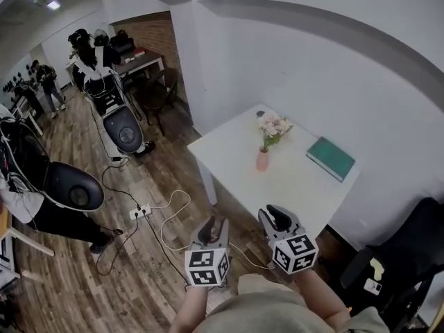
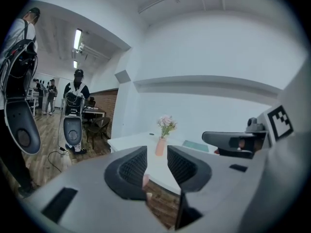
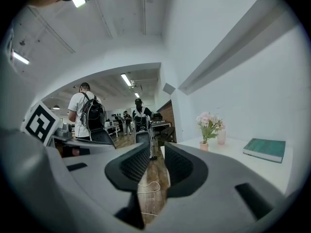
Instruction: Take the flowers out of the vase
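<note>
White table (image 1: 298,186) sits in the wall corner. Pink vase (image 1: 262,160) stands upright on it, toward the left edge, holding pink flowers (image 1: 274,126). Teal book (image 1: 331,158) lies flat to the right of the vase, well apart from it, near the wall. Wood floor (image 1: 132,290) beside the table carries a white power strip (image 1: 141,212).

Flowers (image 1: 274,125) in vase (image 1: 262,161) on tbl (image 1: 295,182).

A green book (image 1: 331,159) lies on the white table (image 1: 236,148), a power strip (image 1: 141,212) on the wood floor (image 1: 139,276).
</note>
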